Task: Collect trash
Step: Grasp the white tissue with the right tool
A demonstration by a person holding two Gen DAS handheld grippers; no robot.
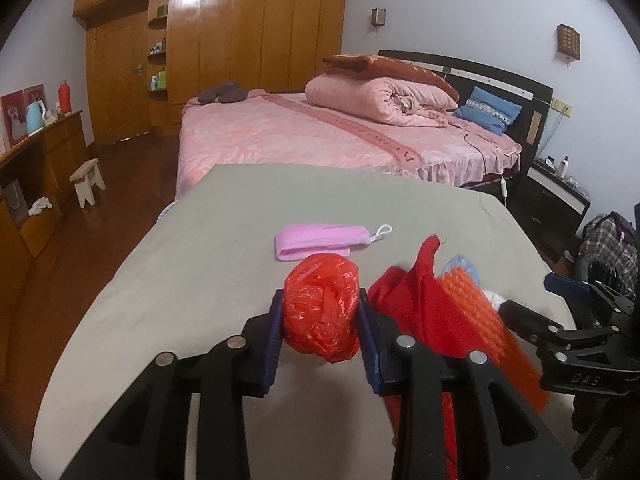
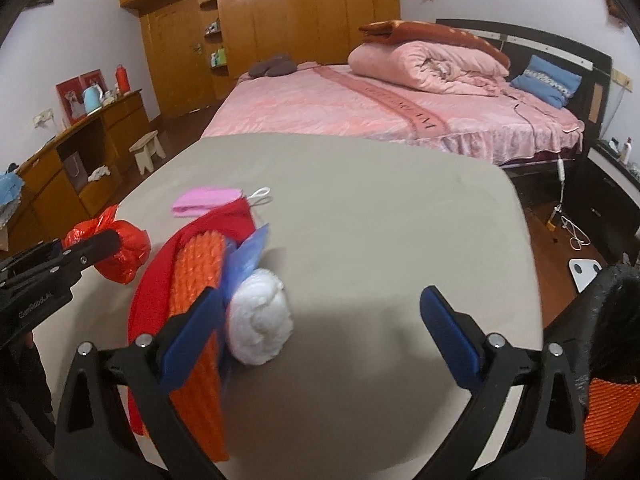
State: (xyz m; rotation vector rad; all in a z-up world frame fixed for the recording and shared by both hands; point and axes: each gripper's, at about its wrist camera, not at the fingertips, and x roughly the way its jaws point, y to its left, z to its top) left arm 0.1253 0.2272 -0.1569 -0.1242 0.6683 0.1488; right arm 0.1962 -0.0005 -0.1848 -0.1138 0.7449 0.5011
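Observation:
My left gripper (image 1: 320, 294) is shut on a crumpled red plastic bag (image 1: 320, 316), held just above the grey-beige table (image 1: 192, 264). The right wrist view shows that bag (image 2: 128, 252) at the left, in the left gripper (image 2: 106, 242). My right gripper (image 2: 320, 292) stands open low over the table. A white crumpled wad (image 2: 260, 320) lies just inside its left finger, with the pads apart from it. Beside the wad lie a red cloth (image 2: 156, 280), an orange knobbly piece (image 2: 196, 276) and a scrap of blue plastic (image 2: 248, 256). A pink folded pack (image 1: 316, 240) sits further back.
Beyond the table stands a bed with a pink cover (image 1: 320, 136) and a rolled quilt (image 1: 380, 96). A wooden wardrobe (image 1: 248, 40) lines the back wall. A small stool (image 1: 86, 180) and a sideboard (image 1: 40, 160) stand at the left. A dark nightstand (image 1: 556, 196) is at the right.

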